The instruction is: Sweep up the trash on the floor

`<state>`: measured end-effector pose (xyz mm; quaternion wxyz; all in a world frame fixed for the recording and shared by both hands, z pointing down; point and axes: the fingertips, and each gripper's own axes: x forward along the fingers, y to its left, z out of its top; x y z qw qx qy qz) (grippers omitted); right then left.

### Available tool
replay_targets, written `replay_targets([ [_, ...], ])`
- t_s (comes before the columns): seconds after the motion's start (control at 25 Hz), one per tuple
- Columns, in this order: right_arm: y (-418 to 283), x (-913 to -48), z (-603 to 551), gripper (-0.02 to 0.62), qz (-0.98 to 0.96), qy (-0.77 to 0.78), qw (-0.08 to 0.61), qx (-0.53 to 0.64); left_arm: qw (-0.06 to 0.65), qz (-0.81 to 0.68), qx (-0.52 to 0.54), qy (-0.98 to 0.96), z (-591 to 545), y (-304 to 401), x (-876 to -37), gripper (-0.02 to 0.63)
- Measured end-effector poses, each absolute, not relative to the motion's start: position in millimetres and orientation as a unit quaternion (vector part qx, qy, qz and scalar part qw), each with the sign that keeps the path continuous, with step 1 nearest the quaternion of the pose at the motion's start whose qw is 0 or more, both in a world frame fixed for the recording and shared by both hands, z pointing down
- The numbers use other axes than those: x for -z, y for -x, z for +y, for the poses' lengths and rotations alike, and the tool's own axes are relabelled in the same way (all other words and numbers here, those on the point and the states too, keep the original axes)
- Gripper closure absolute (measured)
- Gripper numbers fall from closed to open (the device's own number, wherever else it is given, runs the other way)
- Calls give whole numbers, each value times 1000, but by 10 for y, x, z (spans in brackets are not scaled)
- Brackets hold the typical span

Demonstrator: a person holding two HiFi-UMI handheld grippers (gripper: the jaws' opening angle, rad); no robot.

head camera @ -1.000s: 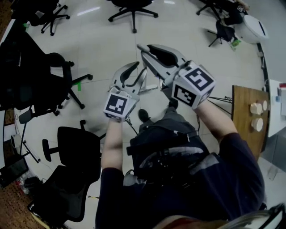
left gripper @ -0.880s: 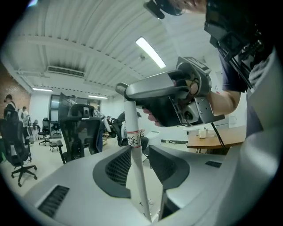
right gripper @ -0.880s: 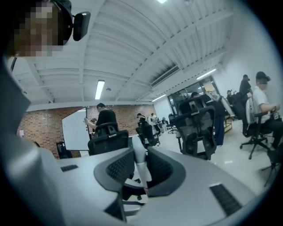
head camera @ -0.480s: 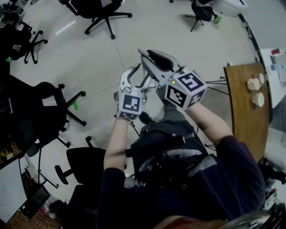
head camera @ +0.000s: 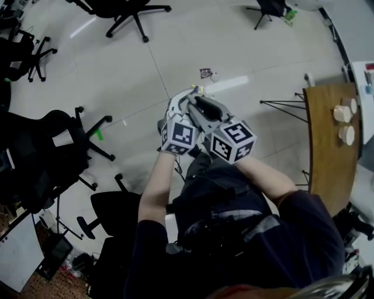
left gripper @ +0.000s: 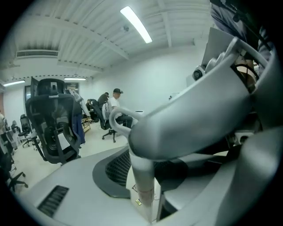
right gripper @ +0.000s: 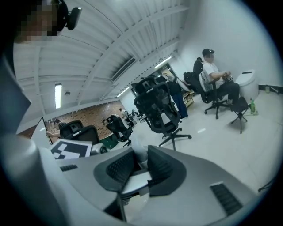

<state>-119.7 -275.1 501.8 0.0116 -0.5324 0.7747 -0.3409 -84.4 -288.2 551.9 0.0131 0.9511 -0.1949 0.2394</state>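
In the head view my two grippers sit side by side in front of my body, the left gripper touching the right gripper. Each is shut on a thin white pole. The left gripper view shows the pole upright between the dark pads of my left gripper, whose jaws have just been closing; the right gripper's grey jaw crosses above it. In the right gripper view the pole is pinched by my right gripper. A small dark scrap of trash lies on the pale floor just beyond the jaws. The pole's lower end is hidden.
Black office chairs stand at the left, lower left and far top. A wooden table with two cups is at the right, thin tripod legs beside it. A seated person is far off.
Both grippers have come down and drawn closer together. The left jaws, wide apart a second ago, now stand narrow around the pole. The scrap on the floor has come into sight.
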Motion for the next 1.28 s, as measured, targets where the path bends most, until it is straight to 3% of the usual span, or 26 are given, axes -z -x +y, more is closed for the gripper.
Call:
replay_targets([
  [0.24, 978, -5225, -2866, 488, 789, 541, -19, 290, 43, -210, -278, -936, -2867, 885, -6020, 507],
  [0.72, 591, -5368, -2789, 497, 802, 536, -106, 239, 56, -231, -275, -932, -2825, 499, -6227, 515],
  [1.28, -396, -5601, -3280, 499, 784, 563, -80, 249, 44, -235, -284, -928, -3302, -460, -6464, 515],
])
